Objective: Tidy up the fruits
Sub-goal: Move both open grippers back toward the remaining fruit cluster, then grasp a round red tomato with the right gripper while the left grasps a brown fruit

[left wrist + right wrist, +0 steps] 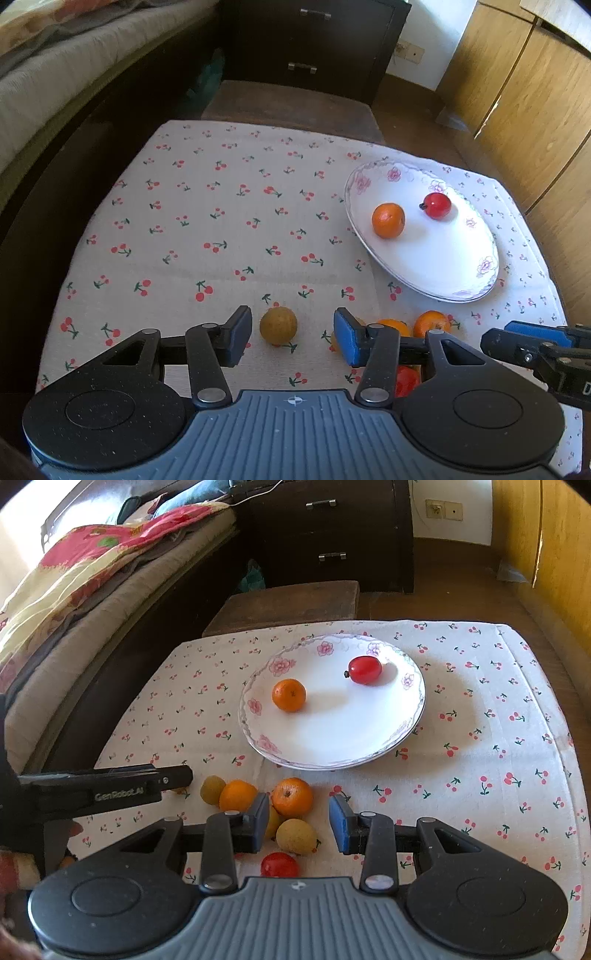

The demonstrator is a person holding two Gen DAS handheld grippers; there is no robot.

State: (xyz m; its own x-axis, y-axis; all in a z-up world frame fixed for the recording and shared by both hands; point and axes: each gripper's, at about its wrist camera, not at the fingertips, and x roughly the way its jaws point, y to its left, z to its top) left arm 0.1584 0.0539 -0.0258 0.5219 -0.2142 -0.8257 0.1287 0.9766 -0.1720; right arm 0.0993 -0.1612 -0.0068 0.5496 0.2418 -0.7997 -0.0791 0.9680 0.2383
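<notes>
Left side: your left gripper (293,338) points down at the cherry-print cloth (221,221), its fingers moderately apart and straddling a lone brown-yellow fruit (278,325). Neither pad touches it, so nothing is held. In my judgement this is a lineup for a pick.

Centre, near edge: the loose pile. Count two loose oranges (238,795), one loose red fruit (279,864) and three further brown-yellow pieces, one half hidden behind a finger. They lie bunched and touching, which will make a clean single pick awkward.

Your right gripper (299,823) hangs over that pile, its fingers apart by about one fruit's width. A pale fruit (295,836) sits in the gap, gripped by neither pad.

Far right: the flowered plate (332,746), evidently the collection point, carries one plated orange (289,695) and one plated red fruit (365,669), well apart.

Assessment: two placed, seven outstanding.
</notes>
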